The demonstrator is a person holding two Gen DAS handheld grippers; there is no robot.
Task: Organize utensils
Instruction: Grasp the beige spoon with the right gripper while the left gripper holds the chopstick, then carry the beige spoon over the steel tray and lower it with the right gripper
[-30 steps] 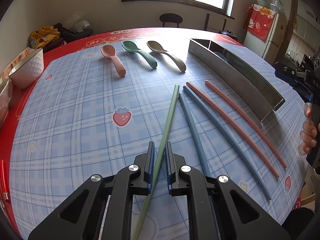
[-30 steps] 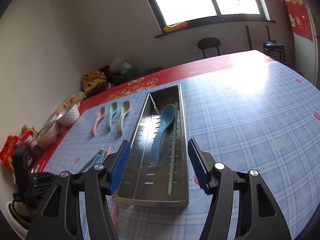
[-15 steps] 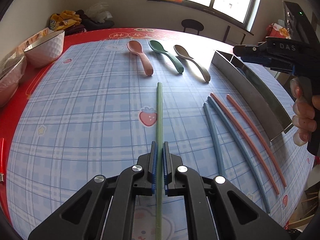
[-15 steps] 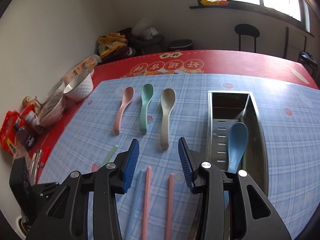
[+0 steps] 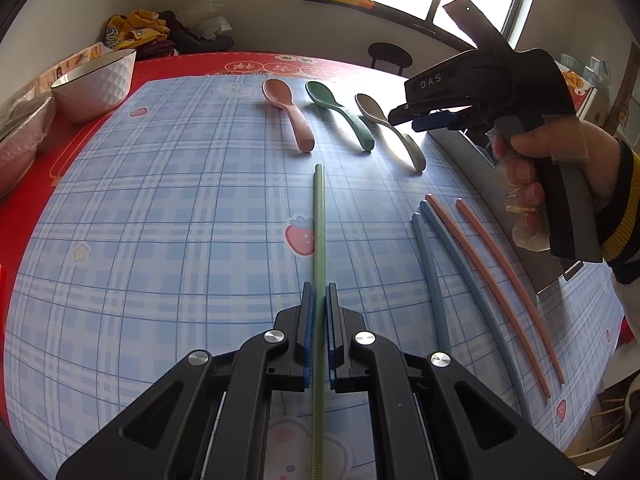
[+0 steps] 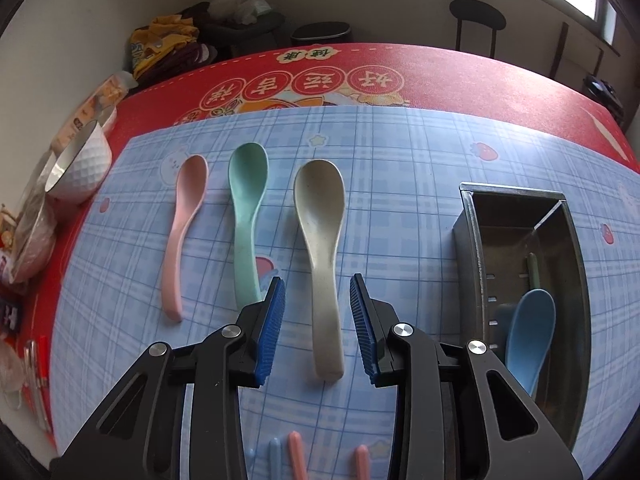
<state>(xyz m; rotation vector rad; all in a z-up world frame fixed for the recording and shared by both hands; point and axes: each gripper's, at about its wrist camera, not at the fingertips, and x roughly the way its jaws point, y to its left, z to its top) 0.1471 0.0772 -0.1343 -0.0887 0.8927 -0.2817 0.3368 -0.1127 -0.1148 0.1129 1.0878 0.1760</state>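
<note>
My left gripper [image 5: 319, 312] is shut on a green chopstick [image 5: 319, 232] that points away over the blue checked cloth. My right gripper [image 6: 318, 312] hovers above the handle of the beige spoon [image 6: 322, 232]; its jaws are closing, with the handle between them and the pads not touching it. Beside that spoon lie a green spoon [image 6: 246, 204] and a pink spoon [image 6: 182, 224]. The steel tray [image 6: 472, 264] on the right holds a blue spoon [image 6: 530, 332] and a green chopstick [image 6: 532, 268]. Two blue chopsticks [image 5: 428, 264] and two pink chopsticks [image 5: 500, 272] lie on the cloth.
A white bowl [image 6: 82, 168] and wrapped packets stand at the left edge on the red tablecloth [image 6: 400, 64]. A person's hand [image 5: 560, 152] holds the right gripper over the tray's near wall [image 5: 492, 196]. A dark stool [image 6: 476, 16] stands behind the table.
The right gripper swung left from over the tray to above the beige spoon while its jaws narrowed. The left gripper closed fully on the green chopstick, which now points straight ahead.
</note>
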